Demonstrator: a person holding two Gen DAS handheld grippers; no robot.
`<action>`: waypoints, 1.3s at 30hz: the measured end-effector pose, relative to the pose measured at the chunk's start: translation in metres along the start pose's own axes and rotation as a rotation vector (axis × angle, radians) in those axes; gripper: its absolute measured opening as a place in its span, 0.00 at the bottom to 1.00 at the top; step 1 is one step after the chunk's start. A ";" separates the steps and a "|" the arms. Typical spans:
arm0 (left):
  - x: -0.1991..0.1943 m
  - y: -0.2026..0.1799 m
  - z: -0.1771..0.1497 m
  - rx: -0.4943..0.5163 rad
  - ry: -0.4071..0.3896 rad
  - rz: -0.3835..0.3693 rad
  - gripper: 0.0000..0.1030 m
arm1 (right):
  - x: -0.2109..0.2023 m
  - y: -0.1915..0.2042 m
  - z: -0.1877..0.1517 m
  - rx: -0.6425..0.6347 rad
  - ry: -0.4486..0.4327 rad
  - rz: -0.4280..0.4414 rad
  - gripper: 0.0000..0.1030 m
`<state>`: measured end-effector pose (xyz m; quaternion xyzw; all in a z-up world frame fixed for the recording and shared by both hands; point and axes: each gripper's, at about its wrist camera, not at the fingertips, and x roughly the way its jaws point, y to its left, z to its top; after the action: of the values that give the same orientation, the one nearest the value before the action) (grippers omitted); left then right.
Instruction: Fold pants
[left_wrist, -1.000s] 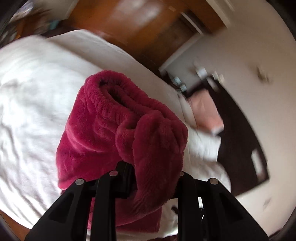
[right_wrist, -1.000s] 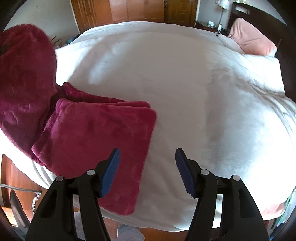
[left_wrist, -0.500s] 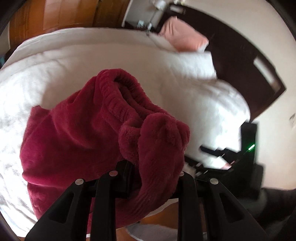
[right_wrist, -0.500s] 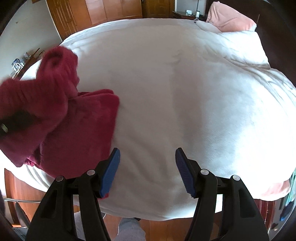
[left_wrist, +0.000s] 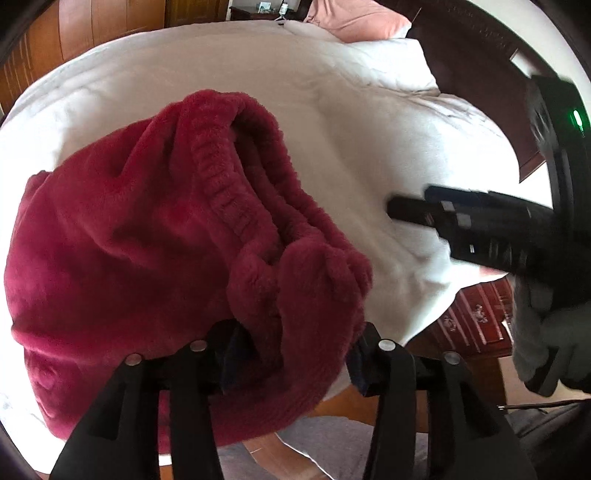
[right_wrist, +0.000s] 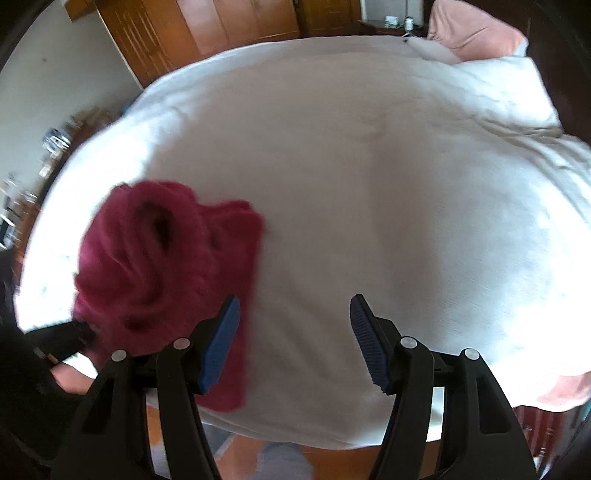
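Left gripper (left_wrist: 291, 354) is sitting nearest the lens in its own wrist view, jaws clamping a thick bunched wad of the pants (left_wrist: 129, 251); fleece is filling the whole gap between the fingers and spilling over the right one. Pants are dark red, fuzzy, ribbed waistband edge arching up just past the fingers. Rest of the garment is draping left and down over the near edge of the white duvet (left_wrist: 332, 122), some of it hanging past that edge.

Right gripper (right_wrist: 293, 339) is hovering over the near part of the duvet (right_wrist: 369, 192), jaws standing wide apart, blue pads (right_wrist: 221, 345) showing, nothing between them. Pants (right_wrist: 159, 269) are showing left of it as a motion-blurred heap on the near-left part of the bed, one flap running behind the left pad; contact there cannot be told.

In the left wrist view the right gripper (left_wrist: 424, 212) is coming in from the right side as a black body over the duvet, green light (left_wrist: 576, 119) glowing on the unit behind it, gloved hand (left_wrist: 543, 339) gripping below.

Farther out: pink pillow (right_wrist: 476, 33) lying at the far right corner against the dark headboard (left_wrist: 480, 55). Wooden wardrobe doors (right_wrist: 229, 26) standing behind the bed. Blurred clutter (right_wrist: 51, 144) sitting at far left.
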<state>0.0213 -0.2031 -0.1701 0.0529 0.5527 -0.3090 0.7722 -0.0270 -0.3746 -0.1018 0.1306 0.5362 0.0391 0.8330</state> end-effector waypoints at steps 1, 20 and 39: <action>-0.003 0.001 -0.002 -0.006 -0.002 -0.017 0.49 | -0.001 0.006 0.005 0.002 -0.001 0.042 0.62; -0.094 0.111 -0.056 -0.339 -0.128 0.117 0.57 | 0.057 0.091 -0.003 -0.181 0.204 0.181 0.28; -0.034 0.121 -0.070 -0.258 0.020 0.253 0.59 | 0.048 0.066 -0.061 -0.207 0.299 0.129 0.10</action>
<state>0.0220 -0.0622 -0.1984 0.0255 0.5843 -0.1356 0.7997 -0.0569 -0.2905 -0.1505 0.0712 0.6375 0.1665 0.7489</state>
